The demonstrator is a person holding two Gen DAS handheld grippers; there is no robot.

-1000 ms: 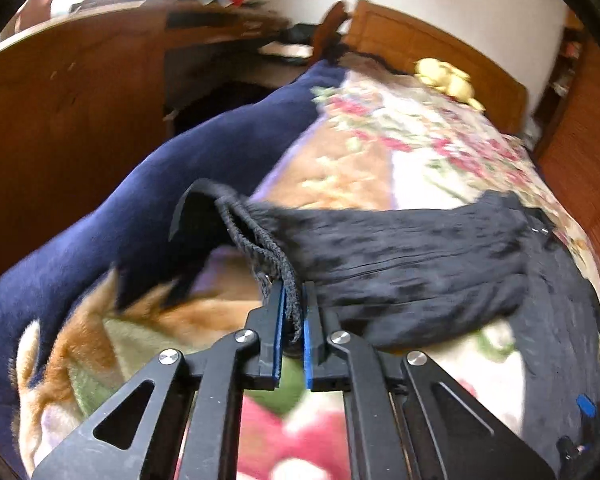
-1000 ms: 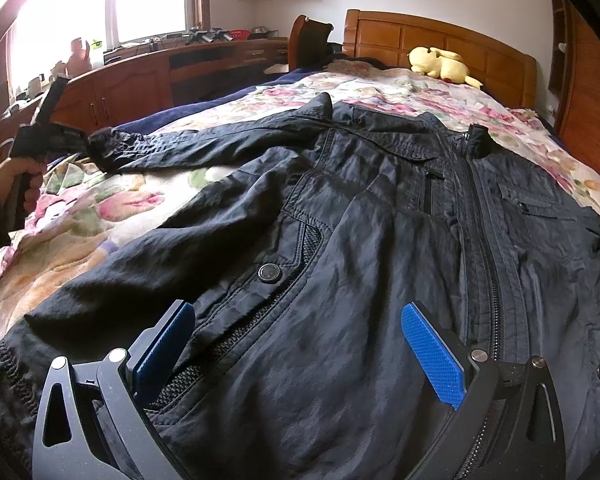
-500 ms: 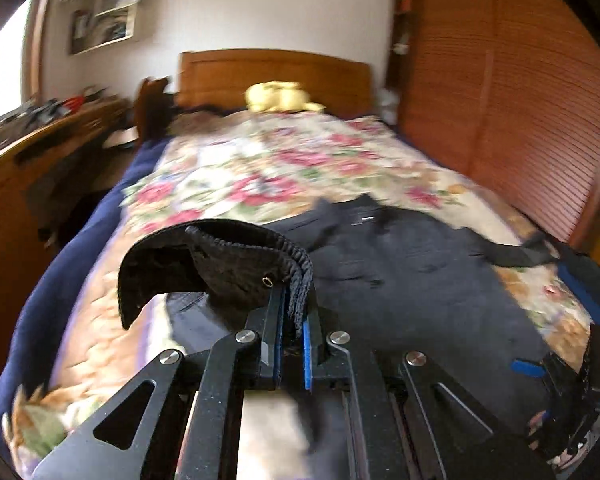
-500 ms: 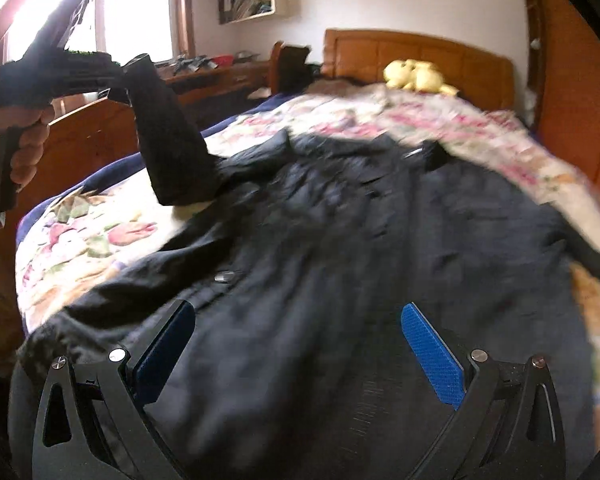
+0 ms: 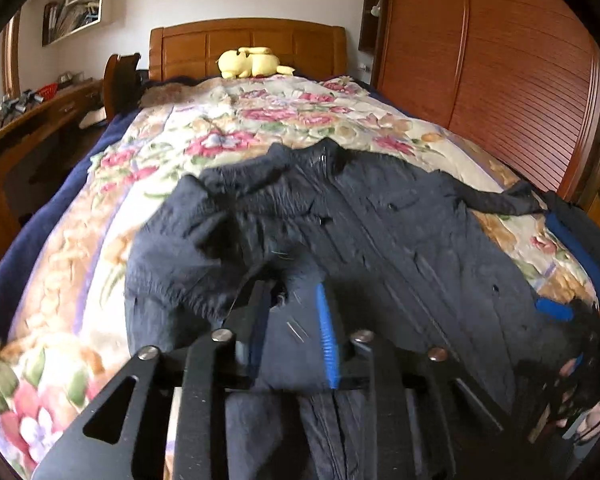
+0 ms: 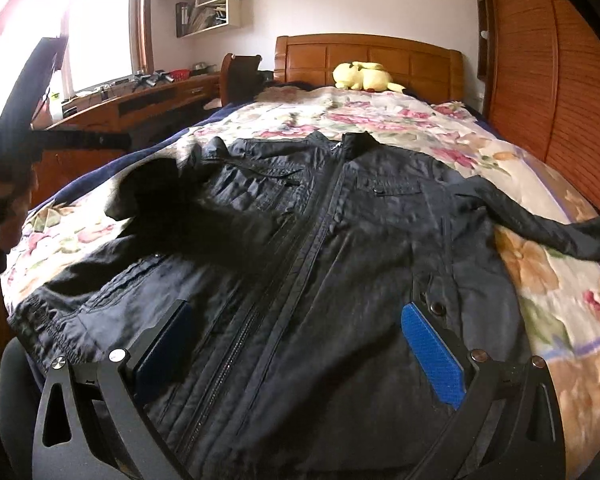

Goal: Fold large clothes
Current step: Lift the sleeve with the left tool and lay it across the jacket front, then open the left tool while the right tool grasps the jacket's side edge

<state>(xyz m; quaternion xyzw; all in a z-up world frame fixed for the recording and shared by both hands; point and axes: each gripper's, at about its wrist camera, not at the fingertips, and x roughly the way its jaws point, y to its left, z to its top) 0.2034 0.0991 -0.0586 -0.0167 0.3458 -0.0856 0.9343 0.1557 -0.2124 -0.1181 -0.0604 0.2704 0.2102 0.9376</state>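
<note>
A black zip jacket (image 6: 360, 240) lies front up on the bed, collar toward the headboard. Its left sleeve (image 6: 204, 216) is blurred and lies folded across the chest. The other sleeve (image 6: 540, 228) stretches out to the right. My left gripper (image 5: 292, 308) hovers over the folded sleeve (image 5: 204, 248) with its jaws opening. Dark cloth shows below the gap, and the pads do not press on it. In the right wrist view this left gripper (image 6: 116, 140) sits in a hand at the left edge, above the sleeve. My right gripper (image 6: 296, 344) stands wide open over the jacket's lower front.
A floral quilt (image 6: 420, 120) covers the bed, and a yellow plush toy (image 6: 364, 76) lies by the wooden headboard (image 6: 372, 56). A cluttered wooden desk (image 6: 140, 96) and a chair (image 6: 240, 76) stand on the left. A slatted wardrobe (image 5: 500, 80) lines the right side.
The left gripper swung the sleeve cuff from the bed's left side over the jacket, then let it go as its jaws parted. The sleeve dropped onto the chest. The right gripper stayed open.
</note>
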